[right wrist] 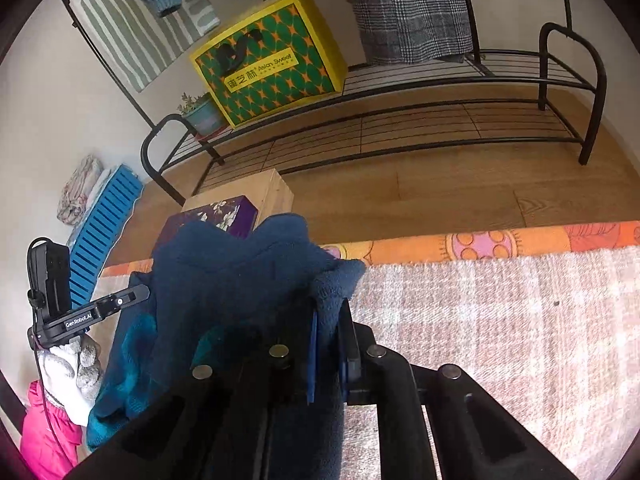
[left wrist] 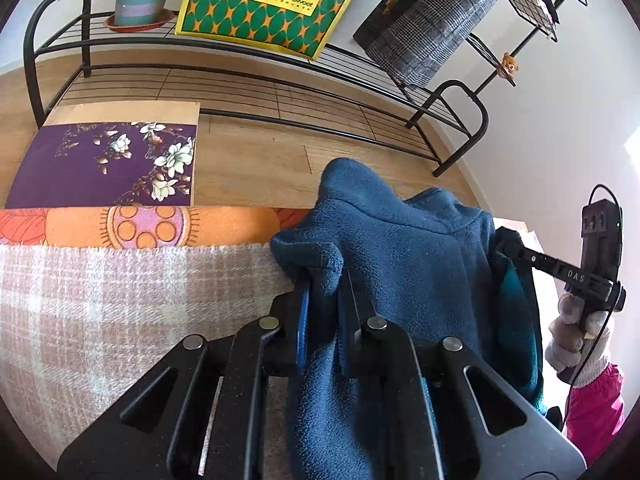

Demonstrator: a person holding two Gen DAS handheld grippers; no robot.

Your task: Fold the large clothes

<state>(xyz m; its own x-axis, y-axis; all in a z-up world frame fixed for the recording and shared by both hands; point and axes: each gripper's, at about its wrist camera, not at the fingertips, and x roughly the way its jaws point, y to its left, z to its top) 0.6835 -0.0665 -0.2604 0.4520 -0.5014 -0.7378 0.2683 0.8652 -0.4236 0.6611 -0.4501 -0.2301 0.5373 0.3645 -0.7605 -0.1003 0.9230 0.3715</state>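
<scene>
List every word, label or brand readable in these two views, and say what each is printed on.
"Asian Sweet": green and yellow bag, beside Chinese characters; a smaller line beneath is too small to read.
"DAS": arm of the right gripper, seen from the left wrist.
"GenRobot.AI": arm of the left gripper, seen from the right wrist.

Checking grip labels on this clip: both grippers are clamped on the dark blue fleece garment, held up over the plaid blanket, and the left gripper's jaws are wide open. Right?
Not quite. The left gripper is shut on the blue fleece garment, as the left wrist view shows. The right gripper is clamped too, above the plaid blanket.
</scene>
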